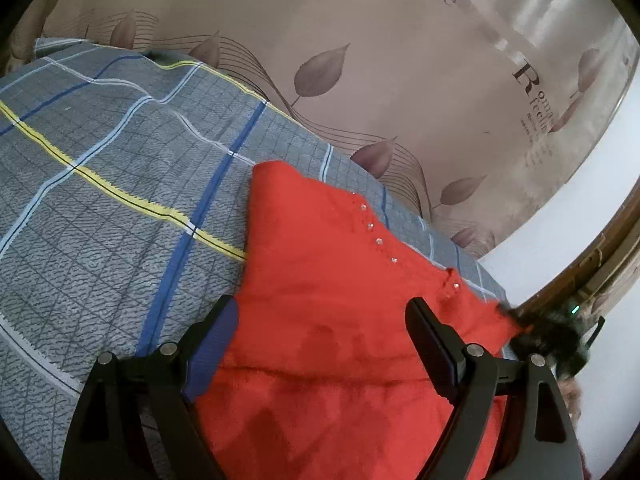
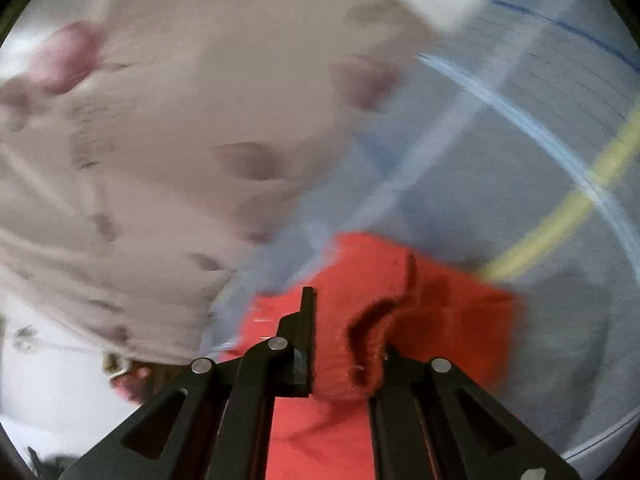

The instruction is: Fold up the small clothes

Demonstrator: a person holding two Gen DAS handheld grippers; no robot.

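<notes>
Now my right claw [image 2: 340, 344] pinches the red garment [image 1: 340, 320] by the bed's [image 1: 100, 168] curtain-side edge; my left claw [image 1: 320, 344] hangs wide above it.

The left tool [image 1: 322, 322] is matte black: two broad curved arms with long cut-out slots, each carrying flat round silver pivot pins, two to a side. Its fingers [image 1: 434, 350] are narrow black blocks faced with dark bluish pads. The right tool [image 2: 344, 336] is built alike, black slotted arms with the same silver pins and a slim, stepped black finger [image 2: 306, 336]; its other finger is mostly covered by red cloth.
</notes>
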